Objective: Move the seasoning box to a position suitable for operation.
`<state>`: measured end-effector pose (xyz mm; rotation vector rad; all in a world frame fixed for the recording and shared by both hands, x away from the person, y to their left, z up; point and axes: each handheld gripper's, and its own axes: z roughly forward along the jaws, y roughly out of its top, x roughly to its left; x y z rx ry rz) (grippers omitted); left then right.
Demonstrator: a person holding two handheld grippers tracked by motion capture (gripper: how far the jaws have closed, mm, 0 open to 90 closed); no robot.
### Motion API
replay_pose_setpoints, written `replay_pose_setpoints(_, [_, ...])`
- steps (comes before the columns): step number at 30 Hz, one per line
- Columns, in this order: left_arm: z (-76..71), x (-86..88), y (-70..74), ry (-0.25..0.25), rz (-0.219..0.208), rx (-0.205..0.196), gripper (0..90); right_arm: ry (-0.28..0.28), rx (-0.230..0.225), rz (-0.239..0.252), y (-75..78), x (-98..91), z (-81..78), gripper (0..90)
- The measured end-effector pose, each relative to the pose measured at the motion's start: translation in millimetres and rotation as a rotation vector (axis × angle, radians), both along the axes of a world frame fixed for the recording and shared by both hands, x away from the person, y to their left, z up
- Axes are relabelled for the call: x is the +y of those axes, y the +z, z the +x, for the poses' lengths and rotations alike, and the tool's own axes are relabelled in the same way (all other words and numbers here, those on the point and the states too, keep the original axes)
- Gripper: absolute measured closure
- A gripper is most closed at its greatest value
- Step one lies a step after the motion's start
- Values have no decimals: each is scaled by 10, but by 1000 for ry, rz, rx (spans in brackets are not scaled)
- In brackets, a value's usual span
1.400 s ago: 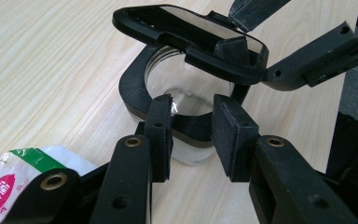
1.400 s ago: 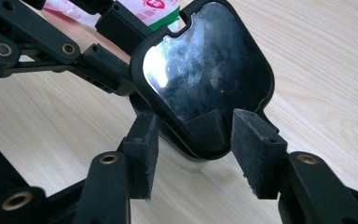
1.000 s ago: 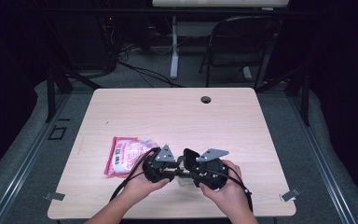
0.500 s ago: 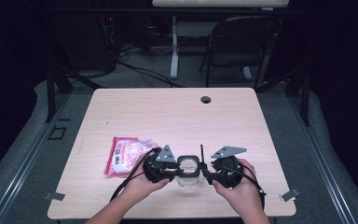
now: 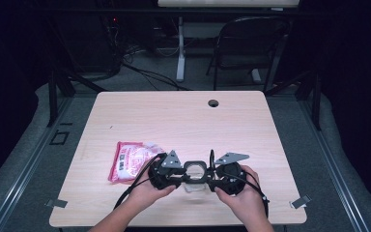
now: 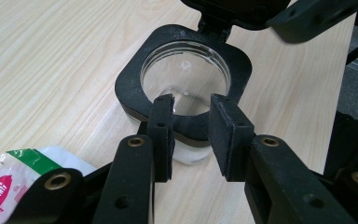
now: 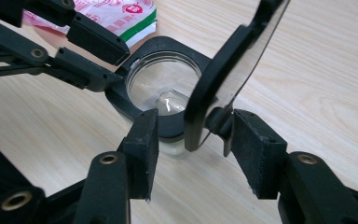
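Pale wood-grain table (image 5: 174, 116) fills the middle of a dark room, with a folding chair and cables beyond its far edge. Near the front edge, both hands bring their grippers together over a small clear container (image 6: 184, 79) with a black square collar round its mouth and a hinged black lid (image 7: 235, 70). In the left gripper view, the left gripper (image 6: 191, 128) has its jaws set on either side of the collar's near rim; whether the pads press on it cannot be told. The right gripper (image 7: 193, 140) has just been opening, and in its own view the lid's lower edge stands between its spread jaws, the right pad close against it, the left pad apart. The container stands upright on the table, its round mouth facing straight up; the lid is swung up to stand on edge, tilted, rising from the hinge on the side toward the right gripper. Just to the left lies a pink and white packet (image 5: 128, 159), flat on the wood.
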<state>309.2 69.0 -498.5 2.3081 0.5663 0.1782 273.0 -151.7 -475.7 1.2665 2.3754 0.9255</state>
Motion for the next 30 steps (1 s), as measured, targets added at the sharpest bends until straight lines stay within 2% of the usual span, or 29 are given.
replay_pose_setpoints(1, [0,1,0,0,0,-1,704,-16,-11,7,-50,34,18,519])
replay_pose_setpoints(5, [0,2,-1,1,-1,-2,704,-22,-32,-9,-110,63,43,519])
replay_pose_setpoints(7, [0,2,-1,1,-2,-1,704,-29,-36,0,-143,78,52,522])
replay_pose_setpoints(12, [0,3,-3,0,-4,1,704,-37,-38,0,-163,72,61,563])
replay_pose_setpoints(13, [0,4,-4,1,-7,2,703,-34,-27,2,-163,51,69,620])
replay_pose_setpoints(21, [-24,4,-1,11,1,-14,686,-34,-16,14,-173,20,90,662])
replay_pose_setpoints(26, [-24,84,57,26,-9,-29,676,-40,-13,29,-175,-9,117,692])
replay_pose_setpoints(28, [-12,141,81,46,-19,-32,672,-42,-17,35,-180,-17,131,703])
replay_pose_setpoints(30, [11,213,98,65,-11,-37,666,-42,-17,43,-185,-20,149,719])
